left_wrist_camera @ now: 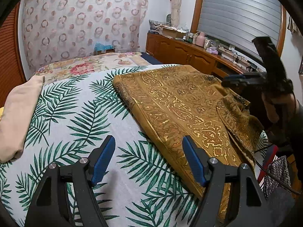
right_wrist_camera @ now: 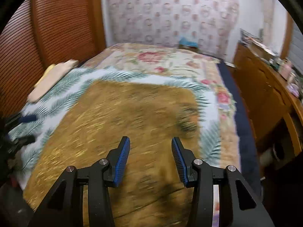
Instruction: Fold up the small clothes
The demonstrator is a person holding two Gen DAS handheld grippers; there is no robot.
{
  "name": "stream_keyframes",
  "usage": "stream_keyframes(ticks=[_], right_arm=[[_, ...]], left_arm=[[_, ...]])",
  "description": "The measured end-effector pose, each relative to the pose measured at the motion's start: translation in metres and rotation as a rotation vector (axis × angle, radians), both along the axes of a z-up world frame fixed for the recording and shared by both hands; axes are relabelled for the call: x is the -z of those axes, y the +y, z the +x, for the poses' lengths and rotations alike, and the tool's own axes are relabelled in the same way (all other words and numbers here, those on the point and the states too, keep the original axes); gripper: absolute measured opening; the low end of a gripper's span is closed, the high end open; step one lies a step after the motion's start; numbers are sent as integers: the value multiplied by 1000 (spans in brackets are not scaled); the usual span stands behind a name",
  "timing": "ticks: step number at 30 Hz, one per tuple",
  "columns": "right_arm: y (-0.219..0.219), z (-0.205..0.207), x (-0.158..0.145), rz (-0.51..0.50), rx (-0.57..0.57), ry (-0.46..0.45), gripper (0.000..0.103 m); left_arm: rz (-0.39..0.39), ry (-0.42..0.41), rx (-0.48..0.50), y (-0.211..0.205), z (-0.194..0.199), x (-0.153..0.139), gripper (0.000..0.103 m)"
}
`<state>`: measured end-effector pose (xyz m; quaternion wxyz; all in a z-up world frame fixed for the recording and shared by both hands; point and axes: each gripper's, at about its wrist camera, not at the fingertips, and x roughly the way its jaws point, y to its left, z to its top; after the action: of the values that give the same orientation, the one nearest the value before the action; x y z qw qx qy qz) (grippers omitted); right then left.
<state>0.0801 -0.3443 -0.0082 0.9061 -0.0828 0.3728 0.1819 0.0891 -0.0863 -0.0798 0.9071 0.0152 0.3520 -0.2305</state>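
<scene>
Both grippers, left gripper (left_wrist_camera: 148,158) and right gripper (right_wrist_camera: 150,159), are hovering spread and empty over the mustard patterned garment (left_wrist_camera: 181,102), risking its loose flap (left_wrist_camera: 236,113) beside the right one unfolding.

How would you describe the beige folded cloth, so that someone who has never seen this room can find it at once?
Start at the bed, whose near part is covered by a white sheet with green palm leaves. The beige folded cloth lies at that sheet's left edge, next to the brown slatted wall. It is plain and pale, unlike the big mustard patterned cloth spread on the right.
</scene>
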Motion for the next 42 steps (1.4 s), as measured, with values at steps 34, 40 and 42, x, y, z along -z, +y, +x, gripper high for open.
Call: stream_keyframes(ticks=[34, 40, 42], right_arm=[[-55, -125, -4, -3, 128, 85, 2], [-38, -130, -11, -15, 160, -4, 27], [-26, -122, -4, -26, 154, -11, 39]], left_arm=[[-9, -3, 65, -20, -18, 2, 74], [4, 9, 81, -29, -19, 5, 74], [11, 10, 86, -31, -20, 6, 74]])
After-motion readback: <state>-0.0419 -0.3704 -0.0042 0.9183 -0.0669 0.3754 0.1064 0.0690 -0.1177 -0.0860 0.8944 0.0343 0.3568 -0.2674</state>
